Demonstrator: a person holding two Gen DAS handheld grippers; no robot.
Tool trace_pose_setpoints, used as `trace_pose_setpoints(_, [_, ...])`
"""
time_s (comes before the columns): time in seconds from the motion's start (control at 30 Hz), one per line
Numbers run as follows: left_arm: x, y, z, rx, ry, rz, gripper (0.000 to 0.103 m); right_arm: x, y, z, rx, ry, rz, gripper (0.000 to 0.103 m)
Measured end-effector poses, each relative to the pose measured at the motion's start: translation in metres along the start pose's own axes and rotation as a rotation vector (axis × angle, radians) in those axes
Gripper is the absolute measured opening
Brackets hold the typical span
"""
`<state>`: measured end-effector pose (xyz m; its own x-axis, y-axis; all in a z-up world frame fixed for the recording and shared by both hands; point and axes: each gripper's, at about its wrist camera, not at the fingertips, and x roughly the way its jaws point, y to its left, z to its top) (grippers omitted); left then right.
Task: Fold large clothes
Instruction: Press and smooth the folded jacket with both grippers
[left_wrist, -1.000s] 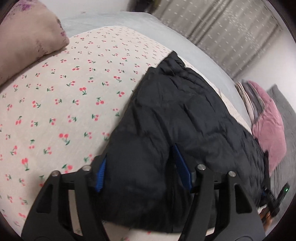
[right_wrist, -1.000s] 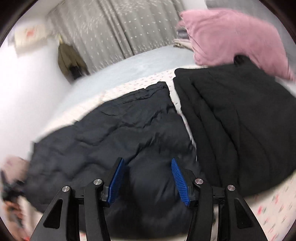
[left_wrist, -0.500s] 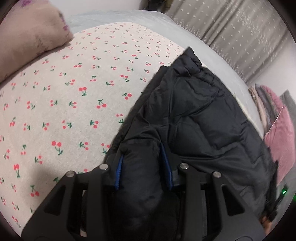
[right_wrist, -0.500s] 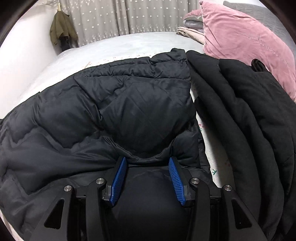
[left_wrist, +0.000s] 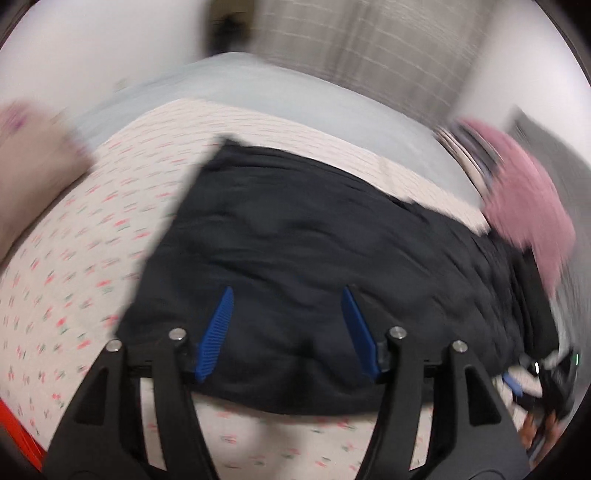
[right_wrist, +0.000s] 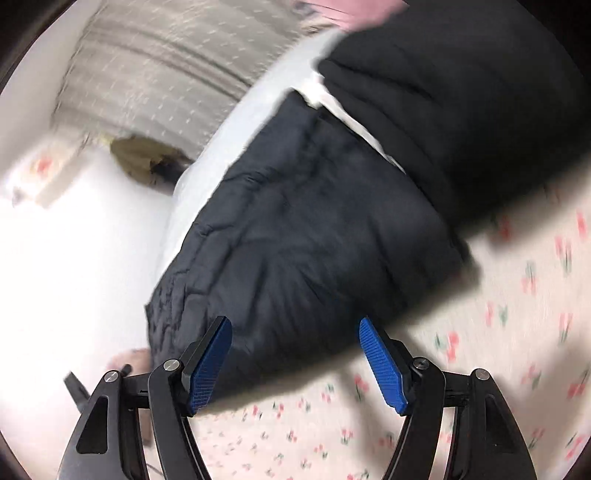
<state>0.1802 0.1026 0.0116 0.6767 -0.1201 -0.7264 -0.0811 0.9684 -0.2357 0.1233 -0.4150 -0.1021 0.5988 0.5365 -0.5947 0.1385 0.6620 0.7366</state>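
Quilted puffy black jacket lies folded; both grippers just released, jaws spread.

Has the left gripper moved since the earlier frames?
Yes. The left gripper has drawn back from the dark padded jacket: against the cherry-print sheet, the jacket's near edge now shows. Its jaws have just been opening, pads clear of fabric.

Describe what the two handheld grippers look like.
Both match. The left gripper and right gripper each have black plastic fingers with triangular cut-outs, silver round pivot bolts, and ribbed bright blue pads on the inner faces. No cables or sleeves show.
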Motion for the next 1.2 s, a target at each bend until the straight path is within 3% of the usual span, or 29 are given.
trace_pose_setpoints(0.1, [0.017, -0.042, -0.001, 0.102, 0.038, -0.032, 0.067, 0.003, -0.011, -0.011, 0.024, 0.006, -0.006, 0.073])
trace_pose_setpoints(0.23, [0.046, -0.078, 0.01, 0.152, 0.086, -0.055, 0.067, 0.015, -0.021, -0.013, 0.044, 0.01, 0.012, 0.073])
trace_pose_setpoints(0.43, [0.121, -0.128, 0.025, 0.302, 0.185, 0.004, 0.068, 0.024, -0.012, -0.01, 0.015, -0.009, 0.02, 0.073])
trace_pose_setpoints(0.5, [0.144, -0.127, 0.019, 0.299, 0.242, 0.034, 0.069, 0.03, -0.009, -0.011, -0.005, -0.012, -0.001, 0.073])
trace_pose_setpoints(0.67, [0.148, -0.125, 0.02, 0.29, 0.268, 0.045, 0.069, 0.031, -0.003, -0.015, -0.055, -0.006, -0.024, 0.073])
trace_pose_setpoints(0.83, [0.135, -0.12, 0.062, 0.197, 0.239, -0.049, 0.069, 0.032, 0.006, -0.005, -0.057, -0.008, 0.006, 0.073])
trace_pose_setpoints(0.9, [0.146, -0.124, 0.075, 0.202, 0.242, -0.038, 0.069, 0.035, 0.007, -0.002, -0.045, -0.01, 0.016, 0.073])
trace_pose_setpoints(0.97, [0.176, -0.131, 0.075, 0.228, 0.329, -0.008, 0.071, 0.036, 0.005, -0.002, -0.039, -0.011, 0.019, 0.073])
trace_pose_setpoints(1.03, [0.188, -0.13, 0.073, 0.229, 0.336, 0.031, 0.074, 0.036, 0.002, -0.002, -0.037, -0.013, 0.015, 0.073])
trace_pose_setpoints(1.2, [0.173, -0.136, 0.088, 0.202, 0.319, 0.051, 0.072, 0.034, -0.002, -0.003, -0.055, -0.016, 0.008, 0.073])
